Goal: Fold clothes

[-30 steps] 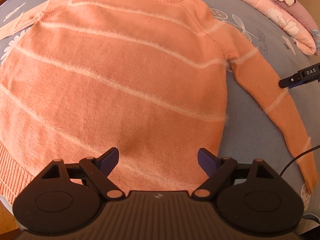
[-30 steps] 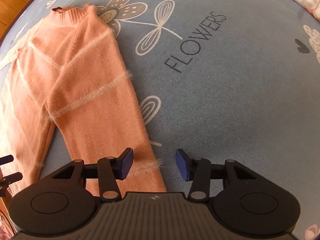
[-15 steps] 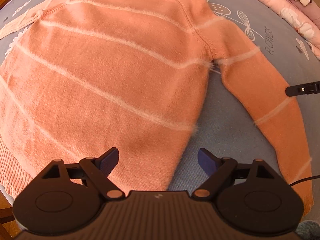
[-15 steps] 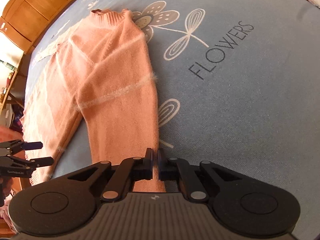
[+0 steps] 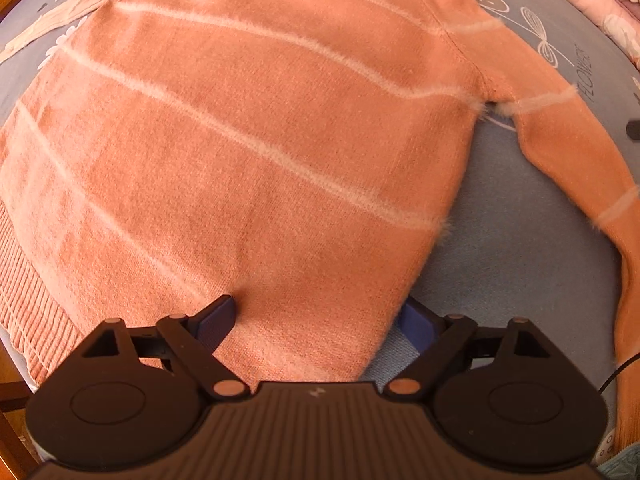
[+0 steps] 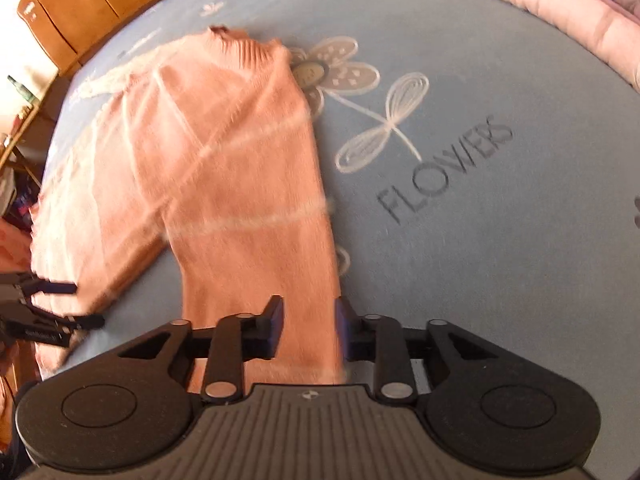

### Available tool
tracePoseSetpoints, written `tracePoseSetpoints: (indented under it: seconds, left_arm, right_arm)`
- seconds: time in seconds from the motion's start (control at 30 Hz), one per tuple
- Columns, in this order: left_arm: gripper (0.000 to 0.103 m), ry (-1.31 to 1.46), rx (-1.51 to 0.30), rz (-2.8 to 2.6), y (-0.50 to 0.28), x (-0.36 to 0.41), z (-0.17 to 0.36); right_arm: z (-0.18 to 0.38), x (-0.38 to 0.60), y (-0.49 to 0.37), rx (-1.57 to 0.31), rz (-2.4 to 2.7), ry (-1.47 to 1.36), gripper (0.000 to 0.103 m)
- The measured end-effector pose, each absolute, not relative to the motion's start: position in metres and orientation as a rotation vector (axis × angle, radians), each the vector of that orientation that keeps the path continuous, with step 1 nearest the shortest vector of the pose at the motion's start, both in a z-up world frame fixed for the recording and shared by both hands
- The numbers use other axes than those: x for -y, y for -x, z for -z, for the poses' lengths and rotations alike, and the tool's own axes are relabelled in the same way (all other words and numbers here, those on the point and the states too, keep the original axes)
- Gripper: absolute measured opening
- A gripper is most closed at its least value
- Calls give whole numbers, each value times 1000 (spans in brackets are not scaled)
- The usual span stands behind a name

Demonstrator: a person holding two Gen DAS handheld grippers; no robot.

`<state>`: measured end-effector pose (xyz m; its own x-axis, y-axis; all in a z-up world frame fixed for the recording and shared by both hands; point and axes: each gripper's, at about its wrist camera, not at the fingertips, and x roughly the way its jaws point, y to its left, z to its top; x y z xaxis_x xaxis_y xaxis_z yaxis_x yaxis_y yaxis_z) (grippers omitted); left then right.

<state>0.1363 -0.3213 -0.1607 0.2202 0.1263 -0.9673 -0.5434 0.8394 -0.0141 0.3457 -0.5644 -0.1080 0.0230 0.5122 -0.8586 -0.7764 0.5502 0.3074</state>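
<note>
One sweater [image 5: 248, 152] flat, two tools: left tool [image 5: 316, 320] wide, opening, right tool [image 6: 310, 326] opening around sleeve [image 6: 280, 240].

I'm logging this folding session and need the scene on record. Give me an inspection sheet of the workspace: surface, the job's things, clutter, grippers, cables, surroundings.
Surface: blue flower-printed bedsheet lettered FLOWERS.
Job's things: orange knitted sweater with pale fuzzy stripes, spread flat, unfolded; its sleeve runs between the right fingers.
Clutter: pink quilted bedding heaped at the far edge.
Grippers: left hand-held gripper wide open, opening, straddling the sweater's side edge near the hem; right hand-held gripper opening, sleeve between its fingers, contact unclear in the blur.
Cables: thin black cable beside the sleeve end.
Surroundings: wooden cabinet beyond the bed.
</note>
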Motion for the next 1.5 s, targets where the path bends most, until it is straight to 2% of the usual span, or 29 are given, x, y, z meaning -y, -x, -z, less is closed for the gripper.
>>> tracePoseSetpoints:
  seconds: [0.13, 0.37, 0.43, 0.5, 0.53, 0.57, 0.6, 0.73, 0.87, 1.0, 1.17, 1.23, 1.5]
  left_arm:
    - [94, 380, -1281, -473, -135, 322, 164]
    - [100, 390, -1288, -460, -135, 318, 167]
    - [101, 388, -1294, -455, -136, 318, 167]
    - [102, 391, -1296, -454, -138, 317, 168]
    - [102, 391, -1297, -453, -138, 316, 168]
    - [102, 391, -1298, -451, -139, 316, 168]
    - [102, 395, -1297, -447, -138, 315, 167]
    - [102, 390, -1280, -437, -136, 315, 167]
    - [102, 388, -1270, -431, -135, 315, 166]
    - [102, 386, -1254, -401, -132, 313, 165]
    - [102, 412, -1232, -394, -129, 307, 163]
    - [102, 433, -1224, -381, -128, 303, 162]
    - [102, 570, -1152, -329, -120, 279, 160]
  right_arm:
    - [101, 517, -378, -1066, -1042, 219, 47]
    - [121, 399, -438, -1059, -1061, 204, 47]
    - [131, 373, -446, -1077, -1073, 224, 53]
    - [143, 352, -450, -1114, -1092, 247, 55]
    - [149, 345, -451, -1141, -1105, 254, 51]
    - [156, 341, -451, -1188, -1122, 249, 39]
    - [160, 338, -450, -1204, -1119, 265, 9]
    - [140, 346, -440, -1097, -1038, 281, 7]
    - [162, 342, -440, -1137, -953, 394, 11]
    - [128, 324, -440, -1011, -1005, 406, 34]
    - [87, 245, -453, -992, -1200, 296, 43]
    - [83, 200, -457, -1002, -1247, 307, 51]
    - [113, 94, -476, -1149, -1216, 455, 52]
